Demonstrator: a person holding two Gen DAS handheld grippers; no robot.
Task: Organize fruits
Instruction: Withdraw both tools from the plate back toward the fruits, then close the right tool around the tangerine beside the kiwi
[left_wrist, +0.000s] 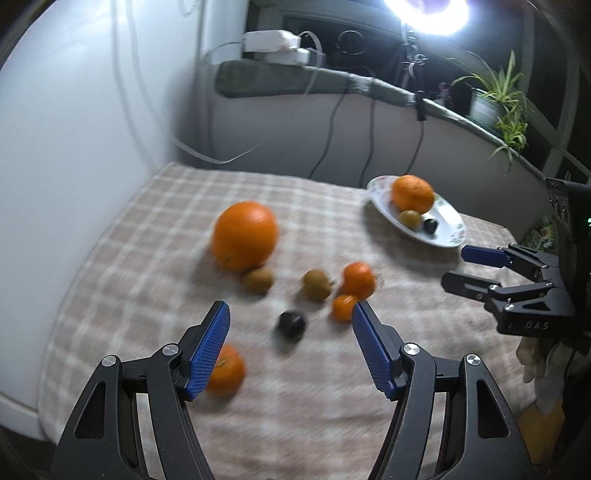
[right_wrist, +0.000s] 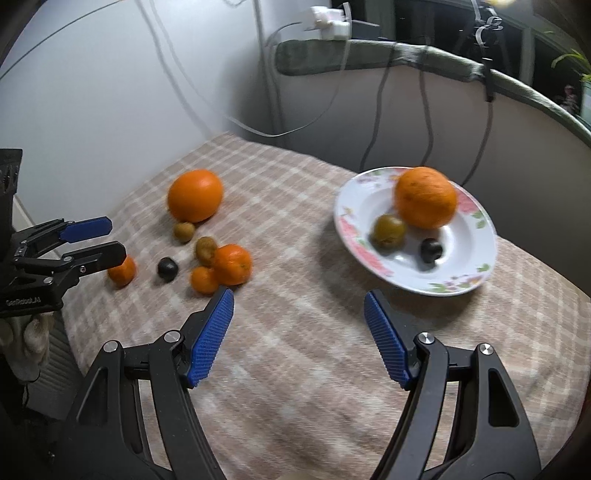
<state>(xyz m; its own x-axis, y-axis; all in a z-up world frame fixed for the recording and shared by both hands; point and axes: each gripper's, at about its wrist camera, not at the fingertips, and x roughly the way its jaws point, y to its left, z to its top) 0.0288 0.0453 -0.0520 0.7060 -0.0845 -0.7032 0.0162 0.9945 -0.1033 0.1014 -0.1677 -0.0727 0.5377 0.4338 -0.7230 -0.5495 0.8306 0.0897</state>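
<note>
Seven loose fruits lie on the checked cloth (left_wrist: 155, 236) of the surface in the left wrist view. The big orange (left_wrist: 244, 235) sits far left, with a brown fruit (left_wrist: 258, 280) touching its near side. To the right are a second brown fruit (left_wrist: 316, 284), a mandarin (left_wrist: 358, 280) and a smaller mandarin (left_wrist: 344, 308) just beside it. A dark fruit (left_wrist: 291, 325) lies between the blue pads of the left tongs (left_wrist: 291, 314), which stand wide and hold nothing. One more mandarin (left_wrist: 225, 374) is partly hidden behind the left pad. Far right, the flowered plate (left_wrist: 448, 236) carries an orange (left_wrist: 412, 193), a greenish fruit (left_wrist: 410, 218) and a small dark fruit (left_wrist: 430, 225). The right tongs (left_wrist: 456, 267) reach in from the right edge.

In the right wrist view, the right tongs (right_wrist: 299, 299) are wide and empty above bare cloth (right_wrist: 295, 354). The plate (right_wrist: 476, 258) lies far right with its orange (right_wrist: 425, 197), greenish fruit (right_wrist: 388, 230) and dark fruit (right_wrist: 431, 250). The loose cluster lies to the left, near the left tongs (right_wrist: 118, 238).
</note>
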